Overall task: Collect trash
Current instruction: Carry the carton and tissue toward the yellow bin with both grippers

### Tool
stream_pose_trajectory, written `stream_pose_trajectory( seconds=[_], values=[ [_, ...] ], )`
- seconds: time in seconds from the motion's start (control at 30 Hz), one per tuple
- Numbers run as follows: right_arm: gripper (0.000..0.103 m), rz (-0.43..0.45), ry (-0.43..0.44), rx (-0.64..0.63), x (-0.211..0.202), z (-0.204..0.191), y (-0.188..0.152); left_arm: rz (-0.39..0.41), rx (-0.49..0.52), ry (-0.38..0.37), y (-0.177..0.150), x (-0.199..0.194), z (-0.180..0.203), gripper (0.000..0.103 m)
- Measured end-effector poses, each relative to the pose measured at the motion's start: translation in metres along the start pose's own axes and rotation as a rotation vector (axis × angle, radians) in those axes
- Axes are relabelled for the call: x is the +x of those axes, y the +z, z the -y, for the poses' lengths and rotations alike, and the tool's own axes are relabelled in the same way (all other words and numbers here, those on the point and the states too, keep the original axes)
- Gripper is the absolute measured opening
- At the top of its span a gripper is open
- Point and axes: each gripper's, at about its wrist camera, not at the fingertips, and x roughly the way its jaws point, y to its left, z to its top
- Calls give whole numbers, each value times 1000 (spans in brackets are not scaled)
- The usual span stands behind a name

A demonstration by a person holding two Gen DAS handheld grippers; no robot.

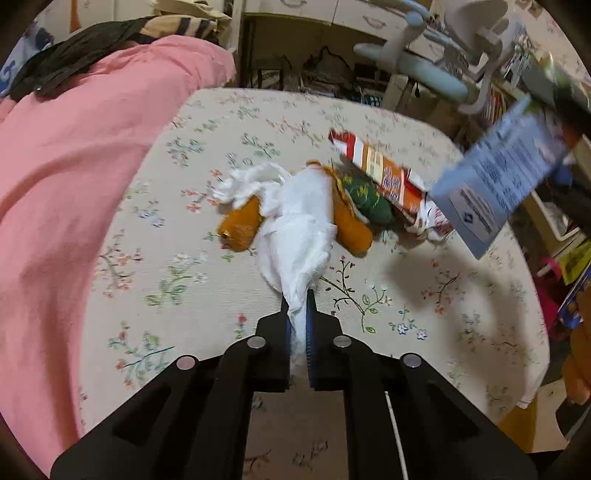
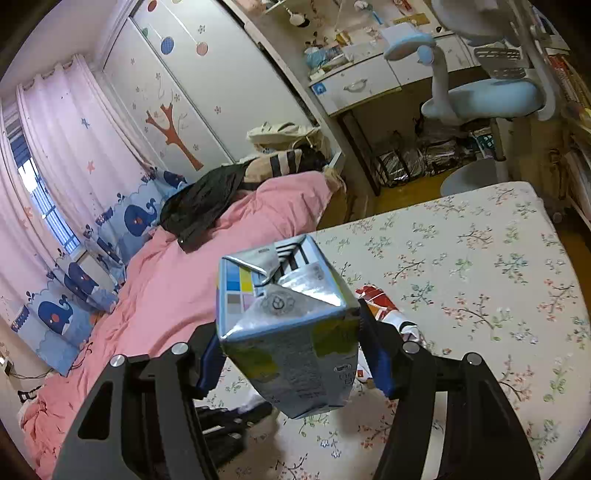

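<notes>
The left wrist camera sits just behind the left gripper and looks steeply down, close over the floral bed, toward its far edge and the desk beyond. The right wrist camera rides behind the right gripper, higher and tilted less, facing across the bed toward the wardrobe and curtains. Both views share the floral bed, pink quilt, desk and blue chair.

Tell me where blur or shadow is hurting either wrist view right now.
Left wrist: the carton at upper right is motion-smeared and casts a dark shadow on the floral bedsheet; the tissue stays sharp. Right wrist: crisp; carton close up, fisheye-bent edges.
</notes>
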Motion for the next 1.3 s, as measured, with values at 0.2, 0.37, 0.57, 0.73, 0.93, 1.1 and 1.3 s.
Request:
stream_pose_trajectory(
  seconds=[0.2, 0.37, 0.57, 0.73, 0.93, 1.1, 1.3],
  values=[
    [62, 39, -35, 19, -29, 3, -5, 93, -59, -61, -9, -52, -14, 6],
    [62, 41, -82, 36, -46, 9, -16, 116, -97, -69, -23, -73, -23, 6],
    [62, 47, -96, 35, -68, 6, -31, 134, -117, -61, -47, -96, -25, 6],
    [62, 45, -98, 3, -83, -4, -44, 148, -153, -64, -67, -117, -33, 6],
    [62, 38, -65, -4, -93, -14, -60, 151, -128, -67, -83, -129, -26, 6],
    [62, 15, -47, -18, -98, -25, -78, 144, -94, -67, -96, -133, -16, 6],
    [62, -31, -24, -15, -101, -36, -110, 143, -76, -72, -113, -142, -9, 6]
  ],
)
